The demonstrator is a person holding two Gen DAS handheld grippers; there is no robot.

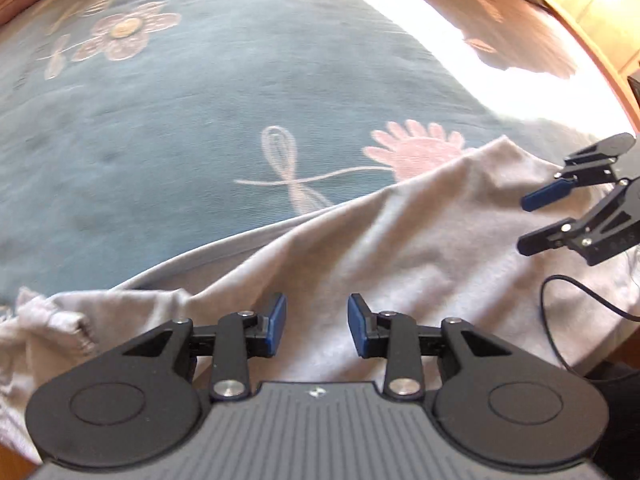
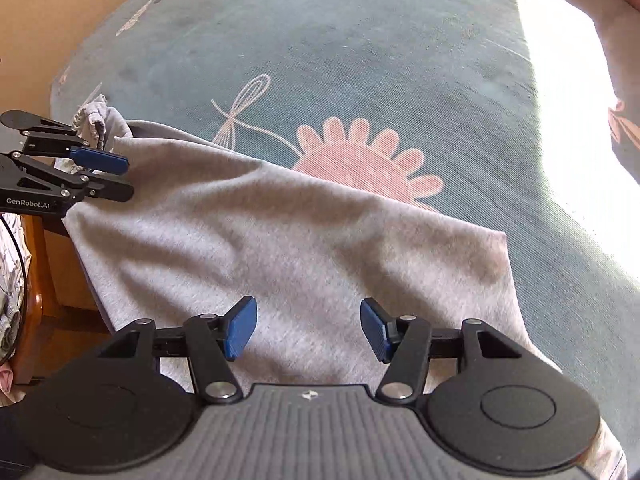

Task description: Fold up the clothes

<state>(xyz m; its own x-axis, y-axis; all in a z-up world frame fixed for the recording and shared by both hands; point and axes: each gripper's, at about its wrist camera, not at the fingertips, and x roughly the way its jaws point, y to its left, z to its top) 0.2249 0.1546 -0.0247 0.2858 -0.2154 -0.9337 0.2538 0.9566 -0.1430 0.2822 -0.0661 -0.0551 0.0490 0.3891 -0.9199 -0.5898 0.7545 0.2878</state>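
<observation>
Soft grey knit garment (image 2: 304, 248) lies spread on a blue-green woven cover with pink flower and dragonfly patterns (image 2: 360, 60), along the cover's near edge; part of the cloth hangs over that edge. A gathered, stitched cuff or hem end (image 1: 52, 320) bunches at the garment's left end. The folded right corner (image 2: 496, 240) lies flat just below a pink flower motif (image 2: 360, 160).

Left gripper (image 1: 316, 326): black frame, blue pads, jaws moderately spread, nothing between them, grey cloth beneath. No pinch seen.

Right gripper (image 2: 308, 328): jaws spread wider, empty, poised over the garment's middle. Whether the pads touch the cloth, cannot tell.

The two grippers sit near each other, apart. Strong sunlight patch (image 2: 568, 92) falls across the cover's far right side. Wooden frame (image 2: 36, 280) shows below the cover's left edge.
</observation>
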